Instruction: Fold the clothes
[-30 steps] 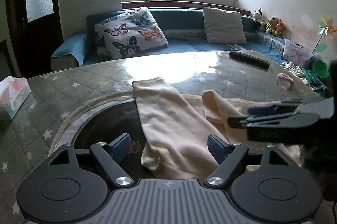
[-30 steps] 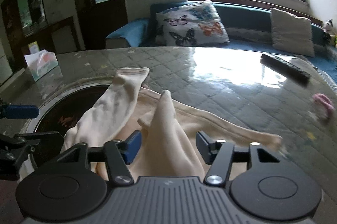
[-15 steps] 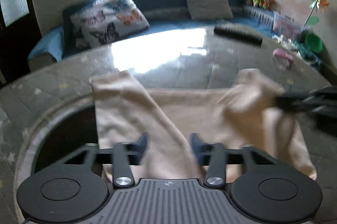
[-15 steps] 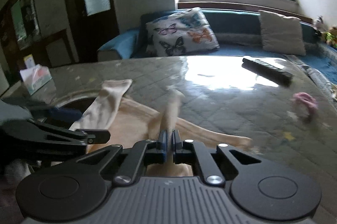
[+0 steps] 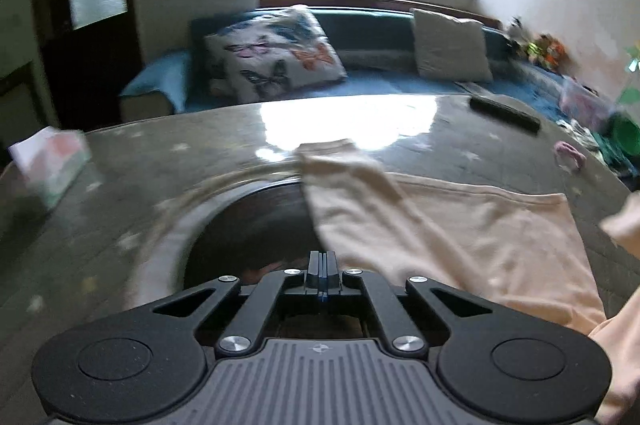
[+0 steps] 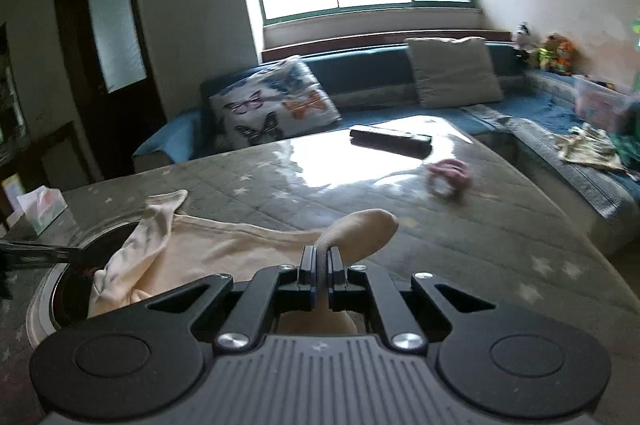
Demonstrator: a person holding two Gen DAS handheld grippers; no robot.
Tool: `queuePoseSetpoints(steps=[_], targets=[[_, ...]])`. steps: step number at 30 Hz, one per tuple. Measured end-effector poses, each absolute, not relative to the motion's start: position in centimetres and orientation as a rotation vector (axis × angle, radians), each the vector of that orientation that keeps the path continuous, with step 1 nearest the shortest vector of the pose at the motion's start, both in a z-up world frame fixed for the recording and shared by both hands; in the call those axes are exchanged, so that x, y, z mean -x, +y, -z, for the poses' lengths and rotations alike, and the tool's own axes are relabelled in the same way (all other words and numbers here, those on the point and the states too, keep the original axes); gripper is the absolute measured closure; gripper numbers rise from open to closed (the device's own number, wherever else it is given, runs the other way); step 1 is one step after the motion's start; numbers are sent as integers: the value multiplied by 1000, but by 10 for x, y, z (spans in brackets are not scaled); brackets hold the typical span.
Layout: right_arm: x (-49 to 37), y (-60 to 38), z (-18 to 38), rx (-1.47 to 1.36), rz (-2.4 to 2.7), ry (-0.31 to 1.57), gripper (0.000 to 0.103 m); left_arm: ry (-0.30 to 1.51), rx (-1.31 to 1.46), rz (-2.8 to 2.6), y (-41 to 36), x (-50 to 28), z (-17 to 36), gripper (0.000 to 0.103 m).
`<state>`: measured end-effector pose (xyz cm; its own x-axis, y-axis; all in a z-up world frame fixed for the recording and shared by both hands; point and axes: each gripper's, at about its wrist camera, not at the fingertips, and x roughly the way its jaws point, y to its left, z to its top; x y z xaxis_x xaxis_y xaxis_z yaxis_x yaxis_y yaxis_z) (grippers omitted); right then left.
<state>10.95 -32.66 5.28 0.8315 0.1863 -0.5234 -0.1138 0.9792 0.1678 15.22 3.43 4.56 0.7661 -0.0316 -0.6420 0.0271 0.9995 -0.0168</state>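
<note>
The cream long-sleeved top (image 5: 460, 233) now lies spread on the quilted table (image 6: 400, 217); a second ago it was bunched. Both claws have since closed: right gripper (image 6: 321, 267) pinching one sleeve, left gripper (image 5: 322, 275) apparently gripping the near edge, ready to fold

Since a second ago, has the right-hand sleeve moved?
Yes. The sleeve, clamped in the right gripper, has swung rightward, away from the butterfly pillow toward the pink item.

The tissue box (image 5: 50, 165) is motion-blurred, and the cream garment (image 5: 616, 357) runs off the right edge.
</note>
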Motion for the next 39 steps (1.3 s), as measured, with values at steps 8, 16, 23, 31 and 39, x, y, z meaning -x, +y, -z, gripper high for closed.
queuePoseSetpoints(steps=[8,16,23,31,39], targets=[[-54,-353,-38,-184,-70,580,99,662,0,119,10,-137,-69,99],[-19,-373,-15,-226,-1,668,92,702,-107,157,-53,-178,-55,63],[-13,-401,-19,-293,74,645,84,805,-159,144,-61,-200,-13,80],[-37,-411,-1,-397,35,707,78,754,-109,124,-29,-173,-24,97],[-45,-397,7,-390,-18,711,98,697,31,33,29,-124,-42,98]])
